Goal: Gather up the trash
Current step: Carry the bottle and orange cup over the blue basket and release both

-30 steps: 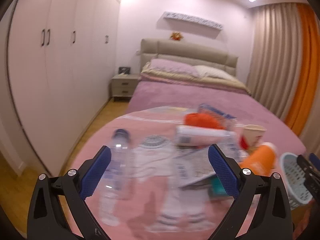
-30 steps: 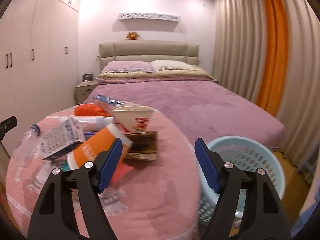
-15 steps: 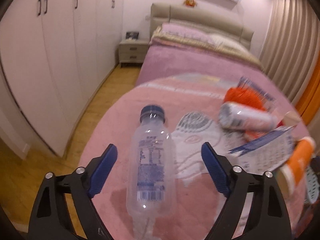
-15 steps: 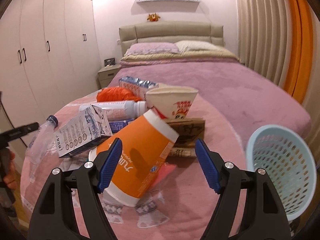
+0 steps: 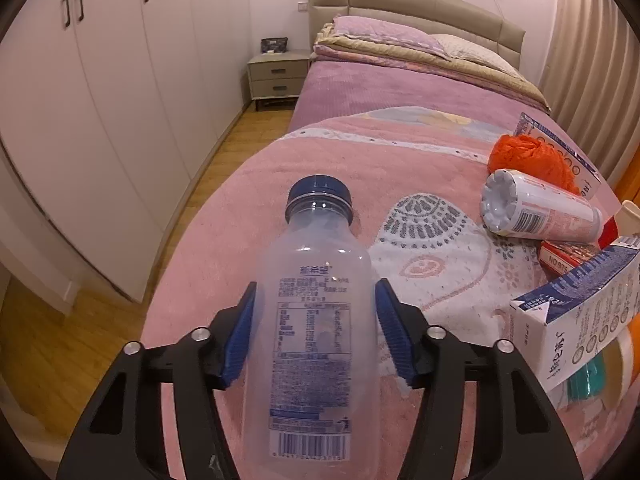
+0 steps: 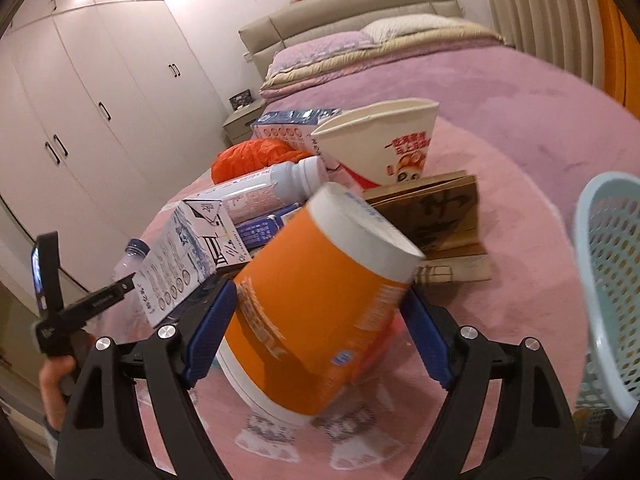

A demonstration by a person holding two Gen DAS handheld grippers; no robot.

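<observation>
A clear plastic bottle (image 5: 316, 340) with a blue cap lies on the pink blanket (image 5: 360, 152). My left gripper (image 5: 316, 286) is closing on its body, and both blue pads touch its sides. In the right wrist view an orange canister (image 6: 320, 320) with white ends lies tilted between the pads of my right gripper (image 6: 318, 296), whose jaws are opening around it without a visible squeeze. A pale blue mesh basket (image 6: 608, 280) stands at the right edge.
More trash is piled behind: a blue-and-white milk carton (image 6: 180, 260), a white bottle (image 5: 540, 208), an orange bag (image 5: 528, 156), a paper cup (image 6: 384, 144) and brown cardboard (image 6: 440, 216). White wardrobes (image 5: 100, 120) and wood floor (image 5: 48, 340) lie left.
My left gripper dropped over the clear bottle and narrowed until its pads met the sides. My right gripper sank toward the orange canister, rolled, and now straddles it.
</observation>
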